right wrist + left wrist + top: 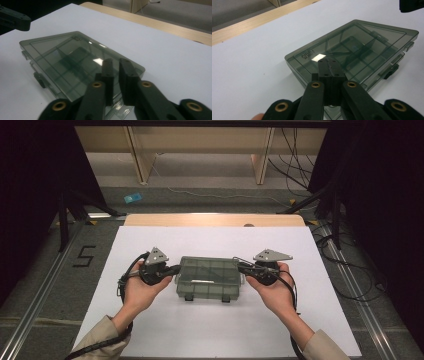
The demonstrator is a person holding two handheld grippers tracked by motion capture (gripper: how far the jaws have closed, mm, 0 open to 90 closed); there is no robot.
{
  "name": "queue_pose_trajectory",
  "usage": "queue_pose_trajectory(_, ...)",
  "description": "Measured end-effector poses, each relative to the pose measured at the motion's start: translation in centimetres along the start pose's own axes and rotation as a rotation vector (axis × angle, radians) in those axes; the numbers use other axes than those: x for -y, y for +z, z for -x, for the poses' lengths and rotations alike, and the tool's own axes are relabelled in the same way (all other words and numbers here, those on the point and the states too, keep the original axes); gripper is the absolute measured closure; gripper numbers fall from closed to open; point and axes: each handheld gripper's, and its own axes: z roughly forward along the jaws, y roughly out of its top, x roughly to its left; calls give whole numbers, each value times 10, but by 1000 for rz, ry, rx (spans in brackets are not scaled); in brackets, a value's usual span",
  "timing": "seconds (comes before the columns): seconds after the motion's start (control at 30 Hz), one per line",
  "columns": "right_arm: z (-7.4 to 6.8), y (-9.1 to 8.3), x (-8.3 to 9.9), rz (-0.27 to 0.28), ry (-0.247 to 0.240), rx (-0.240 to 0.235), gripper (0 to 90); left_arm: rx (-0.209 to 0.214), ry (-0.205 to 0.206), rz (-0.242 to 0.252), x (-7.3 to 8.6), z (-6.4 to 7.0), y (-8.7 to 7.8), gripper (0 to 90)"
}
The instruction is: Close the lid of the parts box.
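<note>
Work is only beginning: the smoky translucent plastic compartment box (208, 278) is lying latched mid-surface, left gripper (174, 269) closing its jaws fully at one end (right gripper (240, 267) slightly parted), lid unopened.

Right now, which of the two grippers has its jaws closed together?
The left gripper, at the organizer box's left end: its jaws press together, while the right gripper shows a clear gap between its jaws.
</note>
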Motion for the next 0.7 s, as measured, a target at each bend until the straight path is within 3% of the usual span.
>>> queue_pose_trajectory(0.07,-2,-1,-1,-18,-9,-13,900,11,-3,3,1,2,1,899)
queue_pose_trajectory(0.1,-3,-2,-1,-23,-10,-21,900,-27,6,-12,1,1,0,900)
queue_pose_trajectory(0.17,-4,0,0,-27,-7,-30,900,-3,2,-5,2,2,2,899)
queue_pose_trajectory(0.2,-5,-1,0,-37,-1,-27,900,-20,5,-13,2,2,2,900)
queue_pose_trajectory(0.3,-5,0,1,-52,-6,-44,900,-9,5,-13,4,3,4,899)
queue_pose_trajectory(0.33,-4,0,2,-52,-15,-39,900,-31,7,-18,4,3,4,899)
queue_pose_trajectory(0.4,-5,1,3,-48,-15,-46,900,-15,5,-14,5,4,5,900)
queue_pose_trajectory(0.43,-6,0,3,-60,-11,-51,900,-36,7,-20,5,4,5,899)
queue_pose_trajectory(0.5,-6,1,3,-64,-10,-58,900,-12,3,-14,6,5,6,899)
queue_pose_trajectory(0.57,-7,1,4,-70,-11,-65,900,-42,12,-33,6,4,5,900)
queue_pose_trajectory(0.6,-7,2,4,-76,-1,-68,900,-14,3,-21,6,6,7,899)
queue_pose_trajectory(0.63,-8,1,5,-86,8,-72,900,-13,4,-21,7,6,7,899)
queue_pose_trajectory(0.7,-8,2,5,-95,-4,-86,900,-35,9,-30,7,6,7,899)
